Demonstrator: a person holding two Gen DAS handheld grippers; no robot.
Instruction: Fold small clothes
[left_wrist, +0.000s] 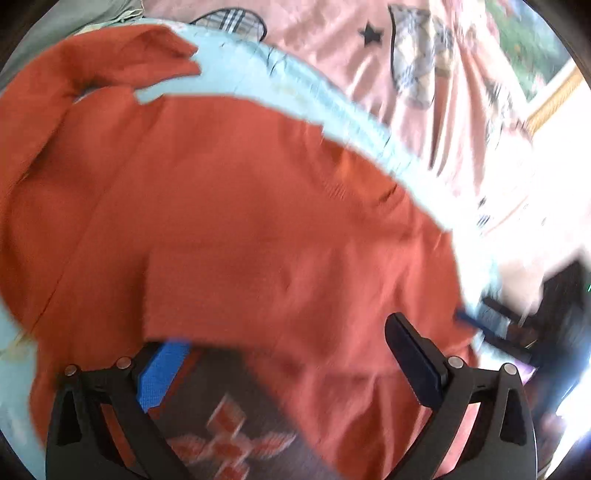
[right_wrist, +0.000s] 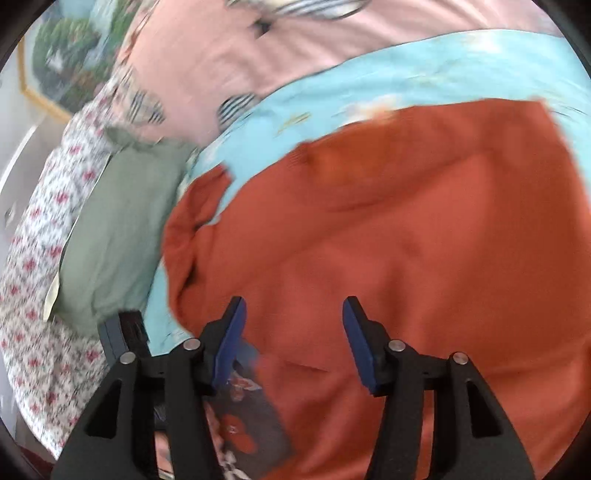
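Note:
An orange-red knit garment lies spread on a light blue cloth and fills most of both views; it also shows in the right wrist view. A dark patterned patch with orange and white shapes shows at its near edge. My left gripper is open just above the garment, and a fold of the fabric covers the tip of its left finger. My right gripper is open over the garment's near part, holding nothing. Both views are blurred.
A pink sheet with stars and plaid patches lies beyond the blue cloth. A folded olive-green garment rests on a floral cloth to the left. A small dark object sits by the right gripper. A framed picture stands behind.

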